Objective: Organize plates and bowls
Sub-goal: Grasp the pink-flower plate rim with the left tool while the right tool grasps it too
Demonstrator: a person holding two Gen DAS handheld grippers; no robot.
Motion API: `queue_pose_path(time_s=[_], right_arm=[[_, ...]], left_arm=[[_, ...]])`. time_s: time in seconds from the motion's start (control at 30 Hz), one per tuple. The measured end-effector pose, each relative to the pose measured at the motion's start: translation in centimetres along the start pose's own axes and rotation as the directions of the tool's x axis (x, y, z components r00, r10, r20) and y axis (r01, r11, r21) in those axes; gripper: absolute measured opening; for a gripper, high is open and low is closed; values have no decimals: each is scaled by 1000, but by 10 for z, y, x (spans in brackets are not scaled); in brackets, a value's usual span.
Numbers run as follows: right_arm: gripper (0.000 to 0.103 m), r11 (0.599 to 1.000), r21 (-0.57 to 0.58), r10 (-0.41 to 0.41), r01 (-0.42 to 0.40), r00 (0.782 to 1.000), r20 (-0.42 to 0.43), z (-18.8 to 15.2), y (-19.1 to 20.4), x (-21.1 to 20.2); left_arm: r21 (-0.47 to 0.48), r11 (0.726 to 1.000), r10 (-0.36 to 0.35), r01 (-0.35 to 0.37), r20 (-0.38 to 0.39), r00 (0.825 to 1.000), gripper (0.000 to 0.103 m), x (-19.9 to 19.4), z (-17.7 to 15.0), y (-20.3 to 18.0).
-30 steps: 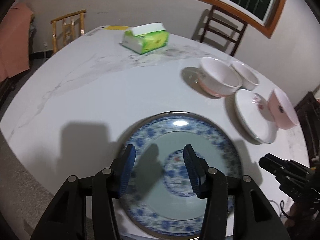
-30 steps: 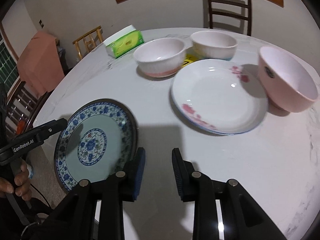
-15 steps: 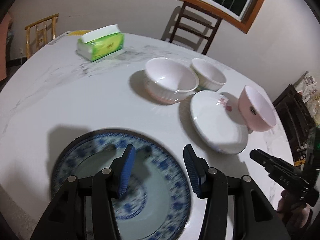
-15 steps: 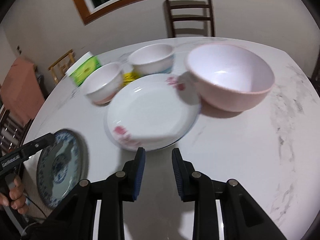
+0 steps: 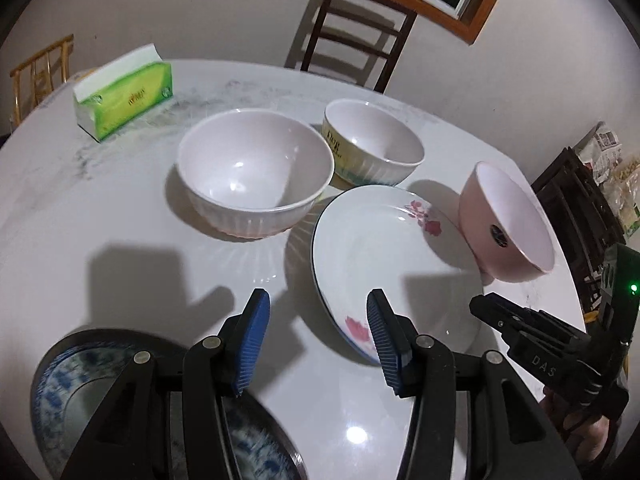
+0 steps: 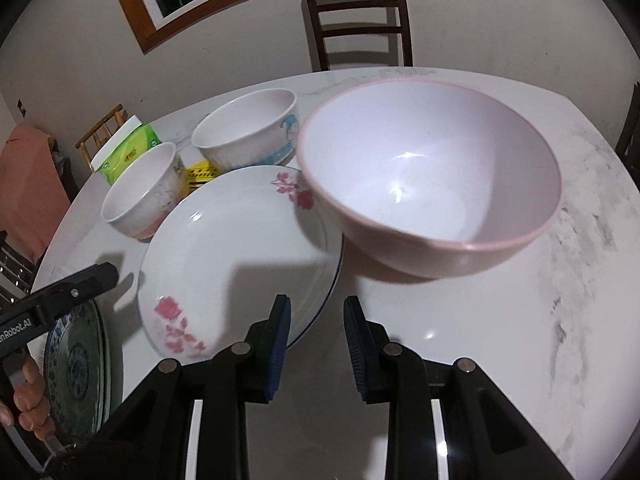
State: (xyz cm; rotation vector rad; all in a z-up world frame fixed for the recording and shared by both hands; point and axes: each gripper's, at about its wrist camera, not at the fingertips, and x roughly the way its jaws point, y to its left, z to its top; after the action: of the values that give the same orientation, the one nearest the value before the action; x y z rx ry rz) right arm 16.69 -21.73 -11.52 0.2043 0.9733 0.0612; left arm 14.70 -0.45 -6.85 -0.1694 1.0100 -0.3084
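Note:
A white plate with pink flowers point(image 5: 384, 256) point(image 6: 240, 248) lies mid-table. A pink bowl point(image 5: 508, 224) point(image 6: 432, 176) stands at its right edge. A white ribbed bowl point(image 5: 256, 172) point(image 6: 140, 196) and a smaller white bowl point(image 5: 372, 148) point(image 6: 248, 132) stand behind it. A blue-patterned plate point(image 5: 80, 400) point(image 6: 76, 372) lies at the table's near left. My left gripper point(image 5: 316, 344) is open and empty, above the table between the blue plate and the flowered plate. My right gripper point(image 6: 316, 340) is open and empty, just before the flowered plate's near edge and the pink bowl.
A green tissue pack point(image 5: 124, 96) point(image 6: 128, 148) sits at the far left of the round marble table point(image 5: 80, 208). A yellow-black item point(image 6: 202, 172) lies between the bowls. Dark wooden chairs point(image 5: 352, 36) point(image 6: 360, 20) stand behind the table.
My left gripper has moved right, off the blue plate toward the flowered plate. My right gripper has moved right and forward, close to the pink bowl. Both stayed open.

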Motion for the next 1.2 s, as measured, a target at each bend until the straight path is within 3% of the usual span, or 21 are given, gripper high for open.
queue_pose_path(time_s=[0.4, 0.57, 0.73, 0.83, 1.2], right_arm=[[28, 999, 9, 53, -53, 998, -23, 15, -6, 23], [28, 998, 12, 56, -56, 998, -18, 19, -7, 27], [27, 998, 13, 58, -57, 998, -23, 20, -10, 31], [17, 998, 9, 68, -68, 997, -35, 20, -10, 33], [16, 997, 27, 69, -68, 996, -55, 10, -8, 24]], left_arm=[[-11, 1000, -1, 0, -94, 996, 44, 42, 19, -9], [-19, 1000, -19, 17, -118, 993, 31, 53, 21, -10], [-41, 999, -25, 20, -134, 991, 24, 60, 21, -8], [-33, 999, -5, 0, -134, 991, 16, 61, 20, -7], [-21, 1000, 12, -15, -137, 991, 14, 47, 9, -7]])
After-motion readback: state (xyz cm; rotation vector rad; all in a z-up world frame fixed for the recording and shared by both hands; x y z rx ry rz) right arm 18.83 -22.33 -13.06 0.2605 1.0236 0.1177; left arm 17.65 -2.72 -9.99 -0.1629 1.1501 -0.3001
